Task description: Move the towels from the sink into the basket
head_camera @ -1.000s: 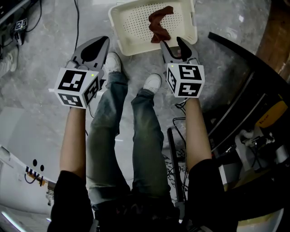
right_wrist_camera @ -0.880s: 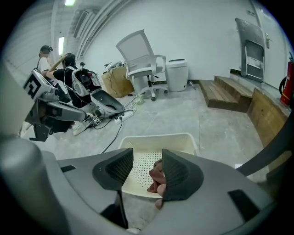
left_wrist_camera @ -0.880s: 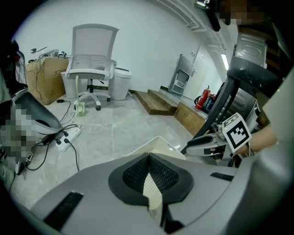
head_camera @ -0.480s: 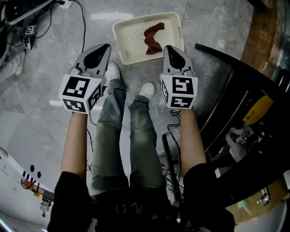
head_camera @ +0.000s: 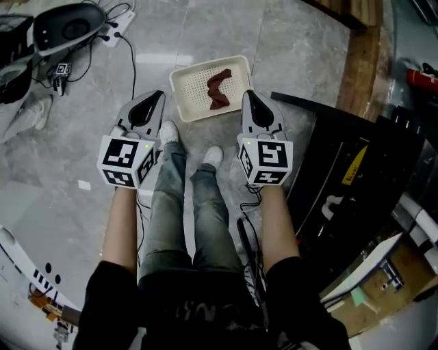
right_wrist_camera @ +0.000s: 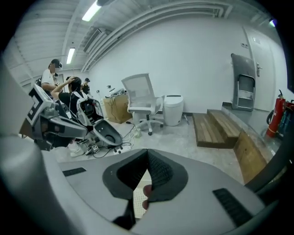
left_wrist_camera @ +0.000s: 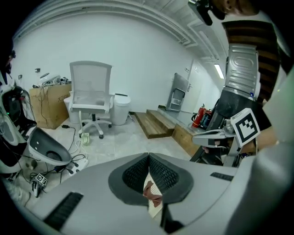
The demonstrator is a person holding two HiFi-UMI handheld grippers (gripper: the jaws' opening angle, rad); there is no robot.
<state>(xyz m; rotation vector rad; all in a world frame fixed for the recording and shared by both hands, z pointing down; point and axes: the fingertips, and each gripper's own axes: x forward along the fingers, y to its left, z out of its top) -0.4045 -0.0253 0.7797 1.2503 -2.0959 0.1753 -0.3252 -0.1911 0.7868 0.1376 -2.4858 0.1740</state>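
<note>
A white perforated basket [head_camera: 188, 85] stands on the grey floor ahead of my feet. One reddish-brown towel [head_camera: 219, 89] lies crumpled inside it. My left gripper [head_camera: 159, 96] hangs high above the floor just left of the basket, jaws shut with nothing in them. At the same height, off the basket's right corner, my right gripper [head_camera: 246, 93] is also shut and empty. In the left gripper view the closed jaws [left_wrist_camera: 148, 158] frame a sliver of the towel [left_wrist_camera: 151, 196] far below. The right gripper view shows closed jaws [right_wrist_camera: 148, 153] over the basket [right_wrist_camera: 138, 198]. No sink is recognisable.
The person's legs and white shoes [head_camera: 212, 156] stand between the grippers. A black frame structure [head_camera: 342, 171] fills the right side. Cables and a power strip [head_camera: 120, 20] lie at upper left. An office chair [left_wrist_camera: 91, 98] and wooden steps [left_wrist_camera: 158, 123] stand further off; people [right_wrist_camera: 69, 94] stand at the left.
Both grippers have risen well above the basket, which now looks smaller and farther. The right jaws, open over the towel a second ago, are shut. The towel stays in the basket.
</note>
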